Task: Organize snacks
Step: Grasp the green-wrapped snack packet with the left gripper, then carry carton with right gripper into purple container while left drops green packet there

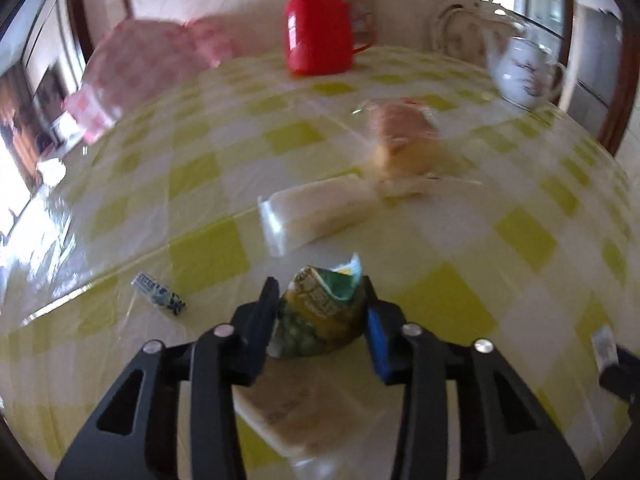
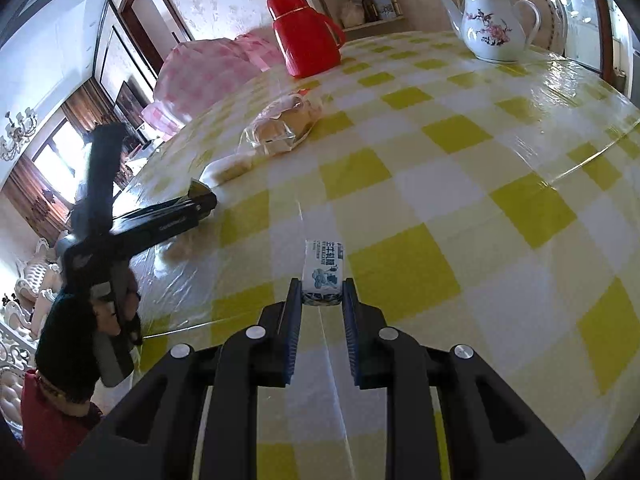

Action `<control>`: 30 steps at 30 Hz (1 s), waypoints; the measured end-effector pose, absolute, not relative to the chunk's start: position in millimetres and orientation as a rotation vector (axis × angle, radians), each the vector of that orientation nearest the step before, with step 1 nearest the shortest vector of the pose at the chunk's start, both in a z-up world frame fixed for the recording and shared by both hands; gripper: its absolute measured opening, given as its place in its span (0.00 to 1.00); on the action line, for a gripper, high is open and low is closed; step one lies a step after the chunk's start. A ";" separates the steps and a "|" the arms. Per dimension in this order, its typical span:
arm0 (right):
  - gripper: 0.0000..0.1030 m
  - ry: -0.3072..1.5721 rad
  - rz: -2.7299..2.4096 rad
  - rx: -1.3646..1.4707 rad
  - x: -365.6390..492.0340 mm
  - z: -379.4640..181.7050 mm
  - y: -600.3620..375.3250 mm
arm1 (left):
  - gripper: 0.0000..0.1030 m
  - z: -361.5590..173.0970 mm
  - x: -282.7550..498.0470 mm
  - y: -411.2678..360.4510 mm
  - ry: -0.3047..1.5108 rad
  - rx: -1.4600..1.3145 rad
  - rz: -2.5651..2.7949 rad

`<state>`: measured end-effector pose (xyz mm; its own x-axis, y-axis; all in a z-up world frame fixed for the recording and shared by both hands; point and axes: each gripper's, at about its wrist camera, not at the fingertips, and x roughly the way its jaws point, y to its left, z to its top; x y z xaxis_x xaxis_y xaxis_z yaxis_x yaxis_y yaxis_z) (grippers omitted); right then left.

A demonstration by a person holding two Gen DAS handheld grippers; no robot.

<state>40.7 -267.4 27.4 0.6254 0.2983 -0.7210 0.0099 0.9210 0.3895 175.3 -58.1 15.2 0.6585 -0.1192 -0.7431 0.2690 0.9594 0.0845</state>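
Observation:
In the left wrist view my left gripper (image 1: 320, 290) is shut on a crumpled green and yellow snack packet (image 1: 320, 316), low over the checked tablecloth (image 1: 520, 236). The right wrist view shows my right gripper (image 2: 322, 286) shut on a small blue and white milk candy (image 2: 324, 274) that pokes out past the fingertips. A second such candy (image 1: 158, 294) lies on the cloth left of the left gripper. Ahead lie a long white wrapped snack (image 1: 316, 212) and a bagged bread bun (image 1: 404, 140). The left gripper (image 2: 202, 198) also shows at the left of the right wrist view, held by a gloved hand (image 2: 72, 328).
A red flask (image 1: 316, 20) stands at the far edge of the table, with a pink checked bag (image 1: 140, 64) to its left and a white flowered teapot (image 2: 492, 28) to its right. A flat beige wrapped snack (image 1: 288, 412) lies under the left gripper.

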 end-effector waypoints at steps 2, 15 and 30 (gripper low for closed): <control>0.20 0.882 0.166 0.381 40.0 28.1 -269.3 | 0.37 22.8 164.3 -61.1 0.795 0.156 -0.267; 0.20 0.871 0.134 0.395 38.3 27.6 -279.9 | 0.37 38.9 95.9 -100.0 0.745 0.059 -0.415; 0.20 0.821 0.083 0.361 30.7 32.2 -277.7 | 0.38 28.8 38.9 -63.6 0.755 -0.009 -0.371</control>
<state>30.7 -277.7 32.2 0.6820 0.2102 -0.7005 0.0663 0.9361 0.3455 38.9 -63.6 28.8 0.6670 -0.3317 -0.6671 0.3252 0.9352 -0.1399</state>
